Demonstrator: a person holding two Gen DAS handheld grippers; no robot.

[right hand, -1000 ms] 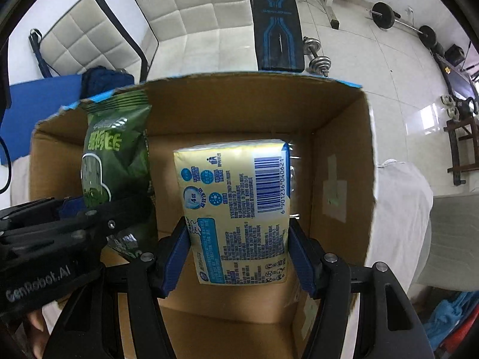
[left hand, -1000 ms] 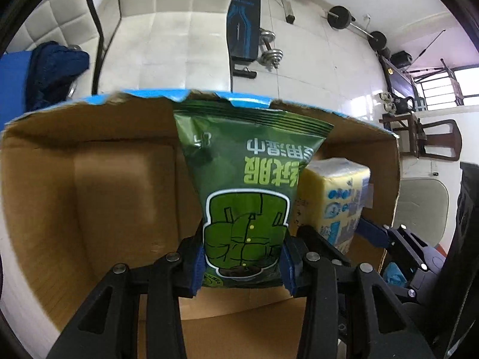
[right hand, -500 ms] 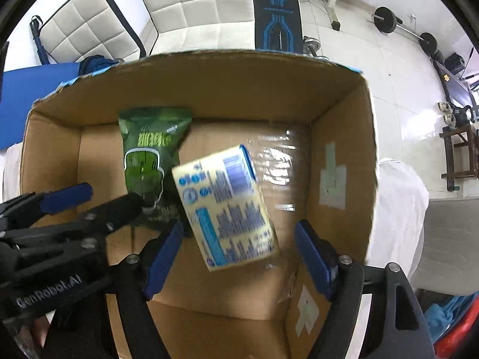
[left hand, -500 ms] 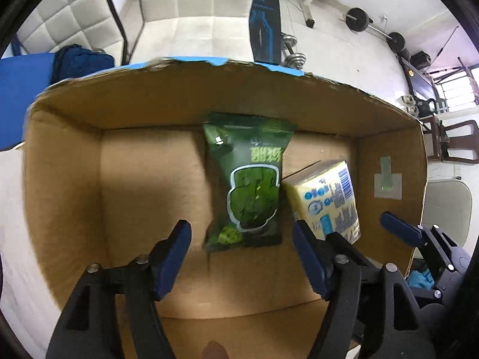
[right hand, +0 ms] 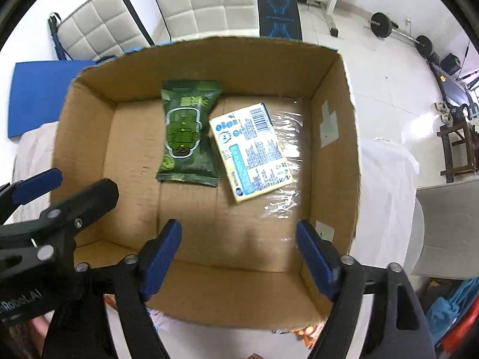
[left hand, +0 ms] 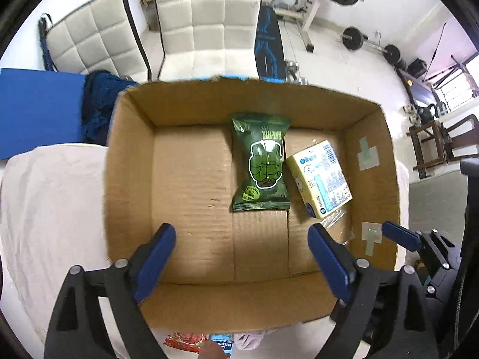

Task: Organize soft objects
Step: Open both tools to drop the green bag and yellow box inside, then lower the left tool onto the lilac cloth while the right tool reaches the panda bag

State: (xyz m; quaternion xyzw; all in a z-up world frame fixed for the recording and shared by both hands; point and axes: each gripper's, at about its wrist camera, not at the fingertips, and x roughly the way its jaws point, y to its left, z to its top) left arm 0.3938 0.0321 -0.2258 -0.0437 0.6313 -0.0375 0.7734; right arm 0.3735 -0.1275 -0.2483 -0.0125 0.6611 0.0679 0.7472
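A green snack-style soft pack (left hand: pixel 262 161) (right hand: pixel 188 133) and a yellow tissue pack (left hand: pixel 320 179) (right hand: pixel 250 152) lie side by side on the floor of an open cardboard box (left hand: pixel 128 179) (right hand: pixel 335 149). My left gripper (left hand: pixel 241 249) is open and empty above the box's near side. My right gripper (right hand: pixel 239 246) is open and empty, also above the near side, to the right of the left one. The right gripper's finger shows in the left wrist view (left hand: pixel 401 236); the left gripper's finger shows in the right wrist view (right hand: pixel 36 182).
The box stands on a white cloth (left hand: pixel 51 197). Red, blue and pink soft items (left hand: pixel 209 339) peek out under the box's near wall. A blue mat (left hand: pixel 36 107), quilted chairs (left hand: pixel 209 15) and gym weights (left hand: pixel 353 39) are beyond.
Both grippers opened and let go of their packs, which dropped flat onto the box floor. Both grippers then pulled up and back from the box.
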